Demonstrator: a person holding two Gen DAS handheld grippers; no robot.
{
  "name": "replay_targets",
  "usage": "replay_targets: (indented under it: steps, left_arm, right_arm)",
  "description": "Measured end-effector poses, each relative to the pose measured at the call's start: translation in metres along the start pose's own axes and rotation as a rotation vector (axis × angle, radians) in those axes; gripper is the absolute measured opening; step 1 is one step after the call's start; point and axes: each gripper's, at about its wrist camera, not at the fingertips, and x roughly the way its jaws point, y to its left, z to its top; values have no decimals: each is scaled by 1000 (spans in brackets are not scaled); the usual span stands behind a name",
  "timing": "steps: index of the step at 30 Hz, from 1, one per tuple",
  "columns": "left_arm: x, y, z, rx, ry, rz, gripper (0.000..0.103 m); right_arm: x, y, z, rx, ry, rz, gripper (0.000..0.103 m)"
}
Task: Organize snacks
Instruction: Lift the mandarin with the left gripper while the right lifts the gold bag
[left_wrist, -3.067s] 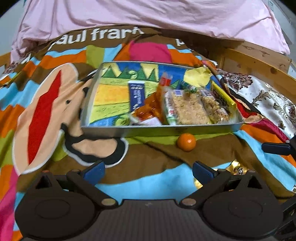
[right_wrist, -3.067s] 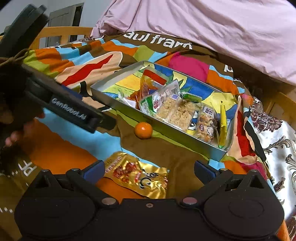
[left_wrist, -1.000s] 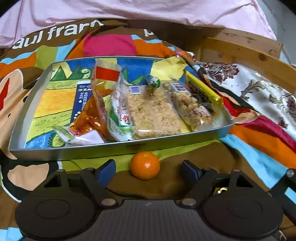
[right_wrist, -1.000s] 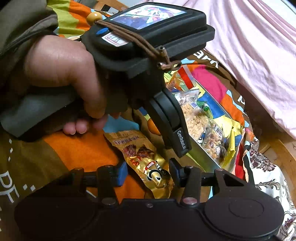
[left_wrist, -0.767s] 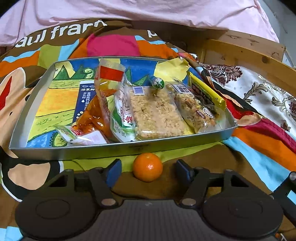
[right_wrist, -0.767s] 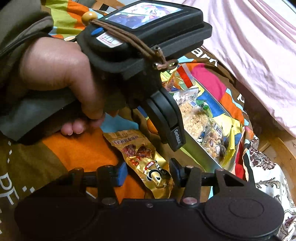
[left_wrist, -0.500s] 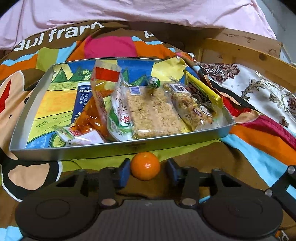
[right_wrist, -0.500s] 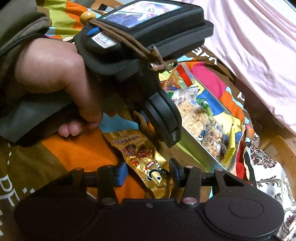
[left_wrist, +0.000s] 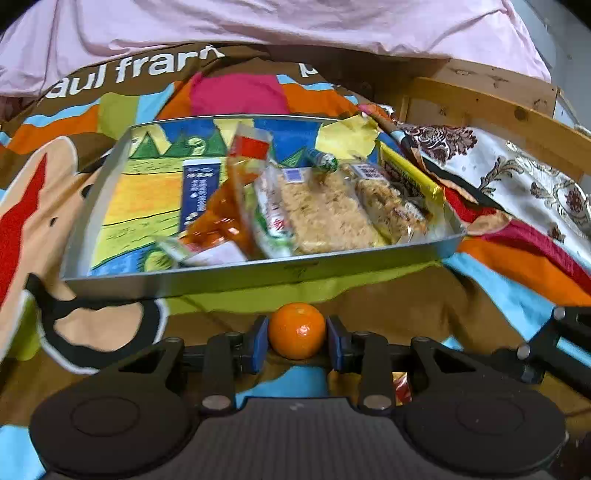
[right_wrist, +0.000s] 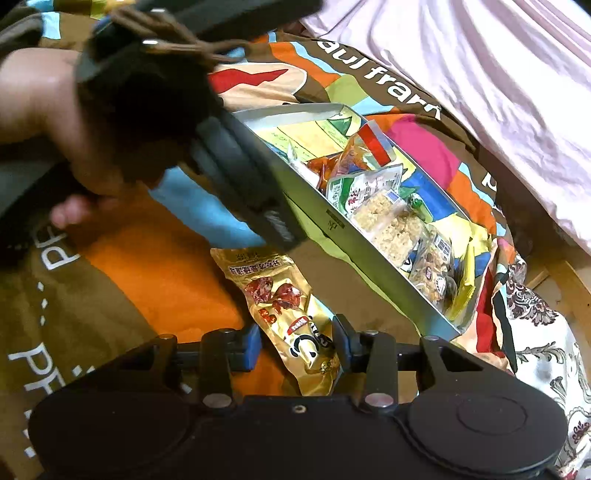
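In the left wrist view the left gripper (left_wrist: 297, 341) sits nearest, its jaws drawn in on a small orange (left_wrist: 297, 335) with a blue pad touching each side, so the fruit is clamped between them above the patterned bedspread (left_wrist: 388, 302). The jaws have just been closing, with the orange between them. Past the fruit, toward 12 o'clock, lies the silver tray (left_wrist: 258, 275), its near wall just beyond the orange and apart from it. Inside, from 10 o'clock round to 2 o'clock, are a blue packet (left_wrist: 199, 192) lying flat, an orange-and-red bag (left_wrist: 236, 184) standing tilted, two clear packs of rice crackers (left_wrist: 325, 210) side by side, and a yellow bar (left_wrist: 410, 175) along the right wall. Farther on is a pink sheet (left_wrist: 295, 26), and at 2 o'clock a wooden bed frame (left_wrist: 480, 103). In the right wrist view the right gripper (right_wrist: 295, 345) is partly open over a gold snack bag (right_wrist: 284, 302) that lies on the bedspread; the bag's near end is between the fingers, touching the right one, while the left blue pad stands clear, so it is not gripped. These jaws have just been closing too. At 10 o'clock a hand (right_wrist: 48, 118) holds the left gripper's handle.
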Motion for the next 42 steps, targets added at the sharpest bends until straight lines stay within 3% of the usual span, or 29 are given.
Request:
replay_targets:
  steps: [16, 27, 30, 37, 42]
  left_arm:
    - [-49, 7, -32, 22, 59, 37, 36]
    - [-56, 10, -43, 32, 62, 39, 36]
    - [-57, 10, -45, 33, 57, 37, 36]
    - [-63, 8, -47, 36, 53, 37, 36]
    - [-76, 3, -44, 36, 7, 22, 36]
  right_arm:
    - [-25, -9, -5, 167, 45, 88, 40]
    - [-9, 7, -2, 24, -5, -8, 55]
    - [-8, 8, -1, 18, -12, 6, 42]
    - [-10, 11, 2, 39, -24, 1, 39]
    - [-14, 18, 3, 14, -38, -14, 36]
